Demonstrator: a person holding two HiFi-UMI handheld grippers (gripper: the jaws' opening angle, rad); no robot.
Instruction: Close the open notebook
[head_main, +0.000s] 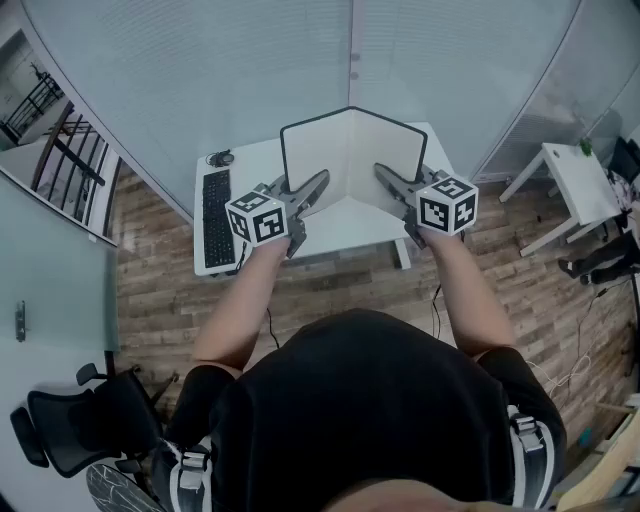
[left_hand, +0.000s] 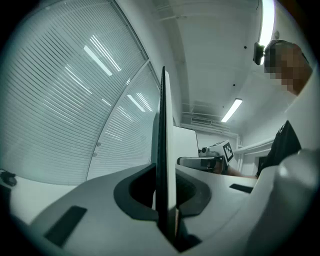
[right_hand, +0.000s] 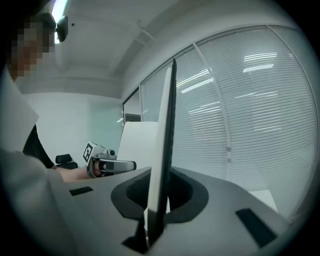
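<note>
The notebook (head_main: 350, 150) stands on the white desk (head_main: 250, 165) folded into a V, both halves raised, white pages facing inward. My left gripper (head_main: 318, 183) is shut on the left half, whose dark edge (left_hand: 162, 150) rises straight up between the jaws in the left gripper view. My right gripper (head_main: 385, 176) is shut on the right half, seen edge-on (right_hand: 165, 150) in the right gripper view. Each gripper view also shows the other gripper across the fold: the right gripper (left_hand: 202, 161) and the left gripper (right_hand: 107, 165). The opposite page (left_hand: 185, 142) stands behind.
A black keyboard (head_main: 216, 218) lies at the desk's left end, with a small dark item (head_main: 220, 157) behind it. Blinds and glass panels rise right behind the desk. A second white table (head_main: 575, 180) stands to the right, an office chair (head_main: 80, 420) behind left.
</note>
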